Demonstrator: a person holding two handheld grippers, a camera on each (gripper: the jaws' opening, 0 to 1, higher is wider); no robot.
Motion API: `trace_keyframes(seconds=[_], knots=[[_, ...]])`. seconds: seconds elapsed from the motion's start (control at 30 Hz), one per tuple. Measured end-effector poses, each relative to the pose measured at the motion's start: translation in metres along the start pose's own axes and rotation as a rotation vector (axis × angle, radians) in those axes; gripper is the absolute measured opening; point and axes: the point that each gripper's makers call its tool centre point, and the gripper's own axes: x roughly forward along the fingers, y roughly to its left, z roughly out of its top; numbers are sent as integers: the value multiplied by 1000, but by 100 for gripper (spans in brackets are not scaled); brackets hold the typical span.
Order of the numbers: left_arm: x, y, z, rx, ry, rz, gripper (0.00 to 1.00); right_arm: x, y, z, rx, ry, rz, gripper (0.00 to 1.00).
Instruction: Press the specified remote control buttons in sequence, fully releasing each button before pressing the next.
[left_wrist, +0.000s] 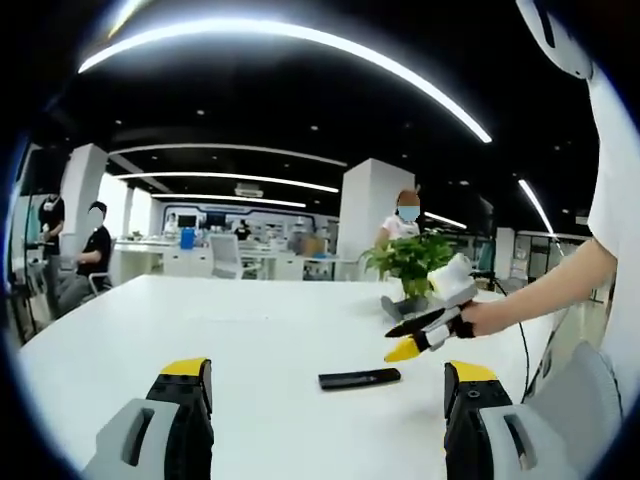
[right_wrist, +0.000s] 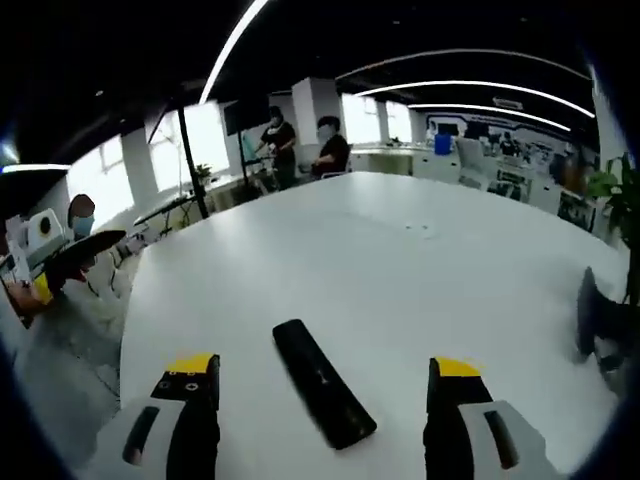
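Left gripper view, left to right: two seated people in dark tops occupy the far left of the frame, beyond the bench edge. The white bench spans the middle. The left gripper rises from the bottom edge, its yellow-tipped jaws spread wide apart and grasping nothing. The remote control lies flat on the bench at lower centre, between the two jaws as pictured but beyond their tips; it is a slim black bar, long axis running across the frame. No buttons can be made out. Right of centre, a potted plant stands on the bench, with a person in a mask behind it. The right gripper enters from the right, held in a hand, above and just right of the remote control, apart from it.

Right gripper view: the left gripper appears at the far left edge. The right gripper has its jaws spread wide, released. The remote control lies at bottom centre between the jaws, running diagonally from upper left to lower right, touching neither. A dark object at the right edge cannot be identified.
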Motion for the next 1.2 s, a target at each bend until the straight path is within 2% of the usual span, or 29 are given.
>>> trace_keyframes(seconds=[0.17,0.23,0.47,0.6,0.77,1.0,1.1,1.2], knots=[[0,-1,-1,-4,2,-7,100,-28,23,7,-26,-79,-41,99],[0,-2,-1,-3,4,-12,100,-42,38,13,-28,-114,-60,99],[0,-4,-2,-4,11,-20,100,-87,58,25,20,-239,-137,99],[1,-5,-3,-5,15,-27,100,-109,64,26,59,-281,-164,99],[1,-7,-3,-6,18,-34,100,-136,75,21,67,-321,-210,99],[1,-8,-4,-6,19,-41,100,-157,81,11,100,-353,-281,99],[1,-8,-3,-5,17,-39,100,-157,84,6,129,-365,-273,99],[1,-7,-3,-6,13,-36,100,-156,88,6,103,-371,-260,99]])
